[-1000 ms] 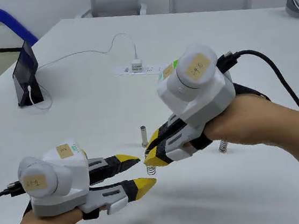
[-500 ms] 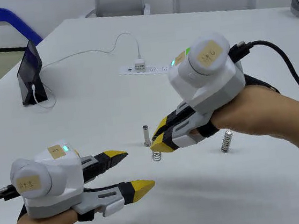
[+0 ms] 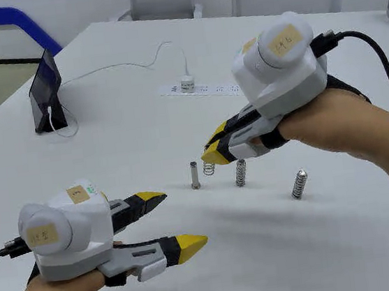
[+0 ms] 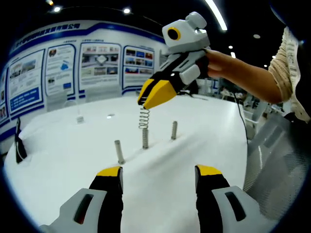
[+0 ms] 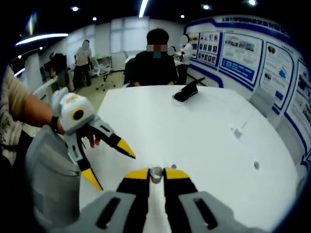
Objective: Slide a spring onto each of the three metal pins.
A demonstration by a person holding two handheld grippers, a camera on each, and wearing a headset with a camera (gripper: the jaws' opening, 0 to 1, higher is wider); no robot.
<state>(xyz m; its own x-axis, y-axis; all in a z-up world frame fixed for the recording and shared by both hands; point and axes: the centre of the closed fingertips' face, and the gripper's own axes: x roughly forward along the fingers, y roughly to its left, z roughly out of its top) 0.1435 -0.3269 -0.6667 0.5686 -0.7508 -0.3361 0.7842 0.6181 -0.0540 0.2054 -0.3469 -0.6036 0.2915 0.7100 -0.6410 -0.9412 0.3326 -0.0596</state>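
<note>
Right gripper [image 3: 213, 159] has risen, clamped on spring [image 3: 208, 168]; left gripper [image 3: 178, 219] apart. I centre it over bare pin [image 3: 195, 175], lower straight.

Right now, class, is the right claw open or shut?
The right claw is shut on a spring: its yellow tips pinch the top coil.
</note>
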